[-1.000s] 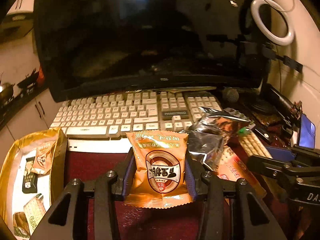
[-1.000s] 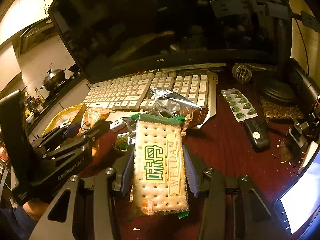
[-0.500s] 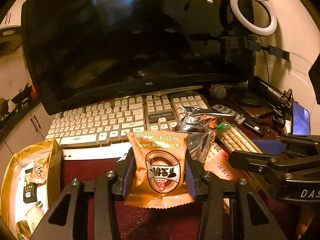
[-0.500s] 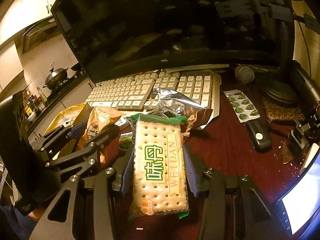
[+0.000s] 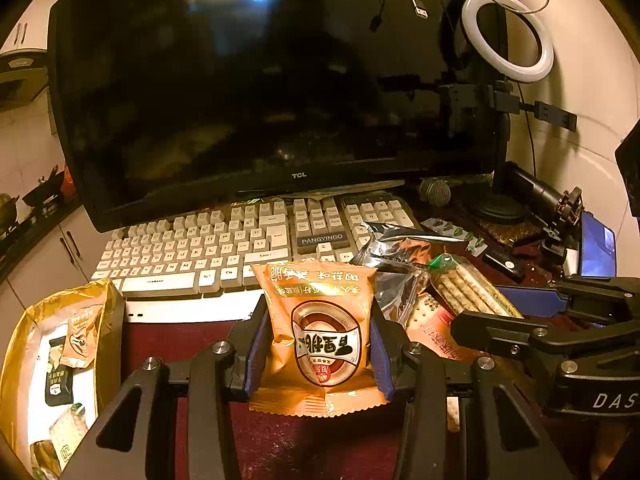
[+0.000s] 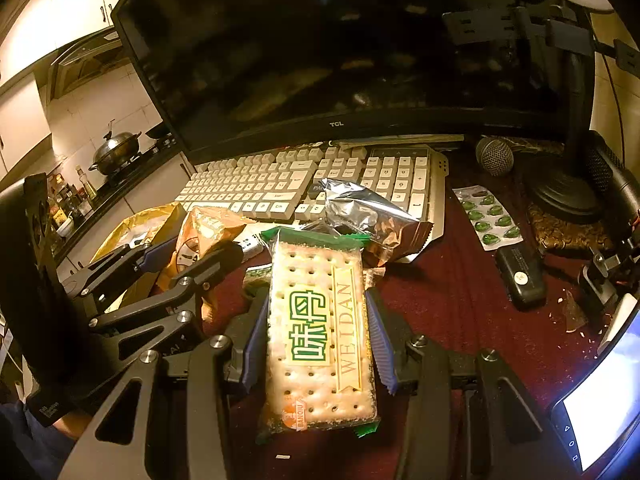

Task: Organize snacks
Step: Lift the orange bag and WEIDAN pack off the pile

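Observation:
My left gripper (image 5: 318, 344) is shut on an orange snack packet (image 5: 320, 332) and holds it above the dark red table. My right gripper (image 6: 318, 340) is shut on a green-edged cracker pack marked WEIDAN (image 6: 320, 332). In the left wrist view the right gripper (image 5: 500, 312) and its cracker pack (image 5: 468, 288) show at the right. In the right wrist view the left gripper (image 6: 188, 256) and the orange packet (image 6: 204, 232) show at the left. A gold box (image 5: 110, 320) with several snacks inside lies at the far left. A silver foil bag (image 5: 396, 248) lies against the keyboard.
A white keyboard (image 5: 240, 248) and a dark TCL monitor (image 5: 272, 80) stand behind. A red snack pack (image 5: 432, 328) lies under the right gripper. A microphone (image 6: 494, 156), green pill blister (image 6: 486, 216), black remote (image 6: 520, 276) and lit phone (image 6: 600, 408) sit at the right.
The left gripper has risen and swung right with the orange packet, so the gold box sits farther left. The right gripper with the cracker pack has come closer to the left one.

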### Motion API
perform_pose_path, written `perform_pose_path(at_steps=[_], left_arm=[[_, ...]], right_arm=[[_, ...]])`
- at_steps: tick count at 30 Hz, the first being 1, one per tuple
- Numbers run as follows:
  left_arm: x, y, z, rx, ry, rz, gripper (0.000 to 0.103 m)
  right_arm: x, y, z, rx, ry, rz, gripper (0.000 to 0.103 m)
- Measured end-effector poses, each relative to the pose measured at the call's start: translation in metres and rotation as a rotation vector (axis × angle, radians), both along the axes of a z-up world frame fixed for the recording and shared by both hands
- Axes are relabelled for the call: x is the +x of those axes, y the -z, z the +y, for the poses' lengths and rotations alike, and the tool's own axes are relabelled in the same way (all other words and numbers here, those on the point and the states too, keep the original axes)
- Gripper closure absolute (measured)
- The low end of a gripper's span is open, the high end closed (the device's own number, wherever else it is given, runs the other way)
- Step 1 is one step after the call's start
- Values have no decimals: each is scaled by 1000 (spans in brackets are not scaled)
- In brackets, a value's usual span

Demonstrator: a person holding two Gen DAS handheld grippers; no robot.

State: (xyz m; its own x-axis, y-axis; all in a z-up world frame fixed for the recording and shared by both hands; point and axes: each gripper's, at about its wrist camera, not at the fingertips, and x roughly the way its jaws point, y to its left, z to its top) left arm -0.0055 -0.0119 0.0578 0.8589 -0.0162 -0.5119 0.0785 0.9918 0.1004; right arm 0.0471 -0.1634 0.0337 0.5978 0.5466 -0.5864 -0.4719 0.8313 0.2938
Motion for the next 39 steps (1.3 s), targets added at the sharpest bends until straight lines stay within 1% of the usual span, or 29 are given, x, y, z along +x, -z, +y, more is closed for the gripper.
perform_pose_path(at_steps=[24, 39], left_arm=[[4, 2, 5, -25, -22, 10, 57], [3, 1, 6, -30, -23, -12, 57]], right_arm=[[-4, -3, -5, 42, -10, -6, 58], [-4, -5, -11, 92, -9, 4, 58]])
